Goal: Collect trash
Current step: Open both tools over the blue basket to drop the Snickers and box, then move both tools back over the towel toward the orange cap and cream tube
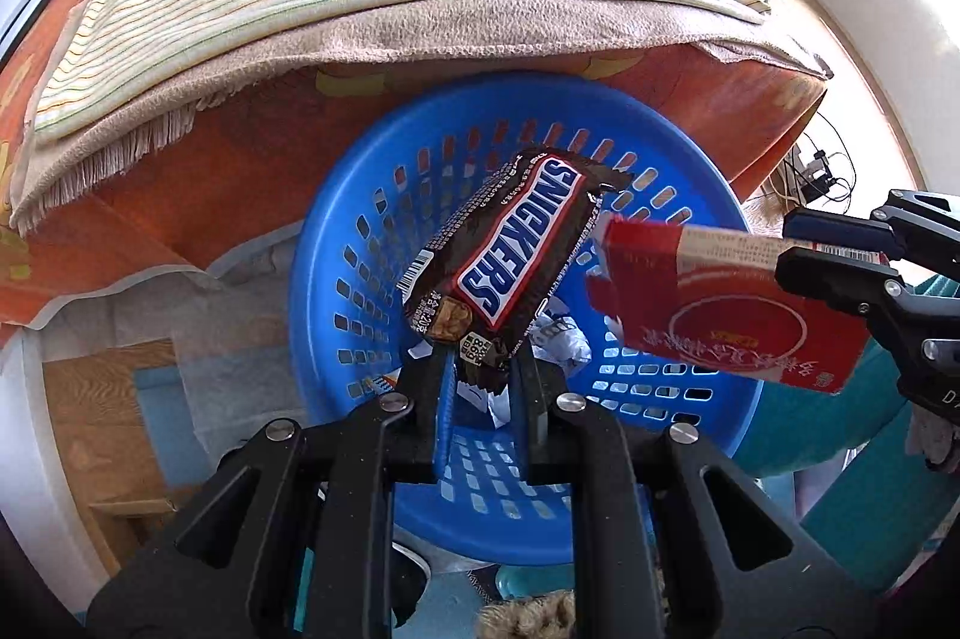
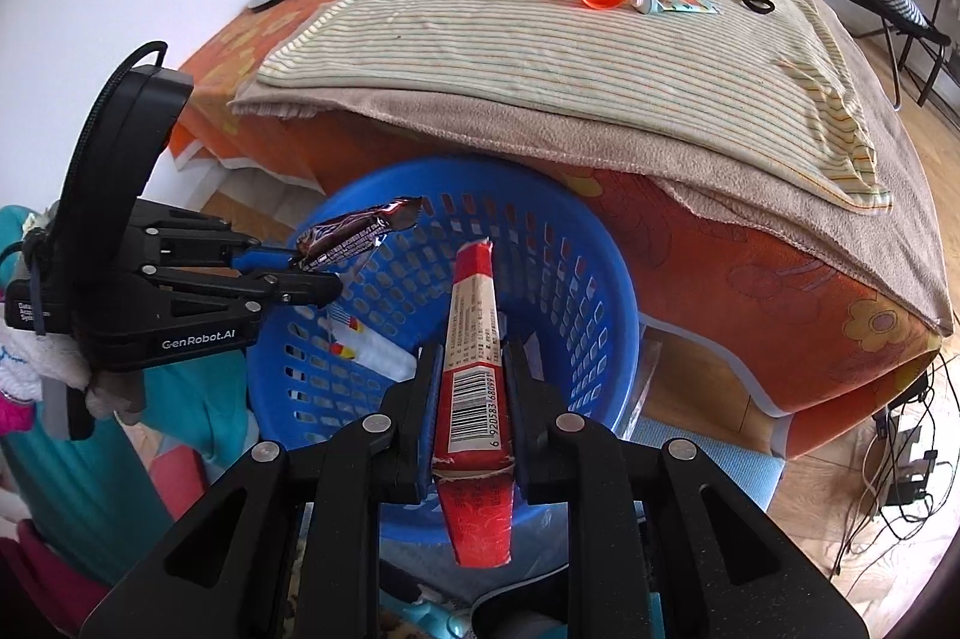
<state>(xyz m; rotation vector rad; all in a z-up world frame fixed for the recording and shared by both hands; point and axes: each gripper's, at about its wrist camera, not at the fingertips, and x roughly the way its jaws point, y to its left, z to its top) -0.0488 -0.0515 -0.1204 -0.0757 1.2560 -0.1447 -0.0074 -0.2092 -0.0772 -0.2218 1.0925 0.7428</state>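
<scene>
Left wrist view: left gripper pinches a Snickers wrapper, right gripper clamps a seemingly flattened red carton, above the blue basket.

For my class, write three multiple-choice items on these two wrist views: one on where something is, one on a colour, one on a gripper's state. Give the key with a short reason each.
1. Where is the Snickers wrapper?
A. lying on the striped cloth
B. in the left gripper, over the basket
C. on the floor

2. What colour is the basket?
A. blue
B. green
C. white

3. What is the state of the right gripper?
A. open, with nothing in it
B. shut on an orange cup
C. shut on the red box

Key:
1 B, the wrapper's end sits between the left fingers, with the basket's inside behind it.
2 A, its rim and slotted wall are blue in both views.
3 C, both pads press the sides of the red box by its barcode.
</scene>
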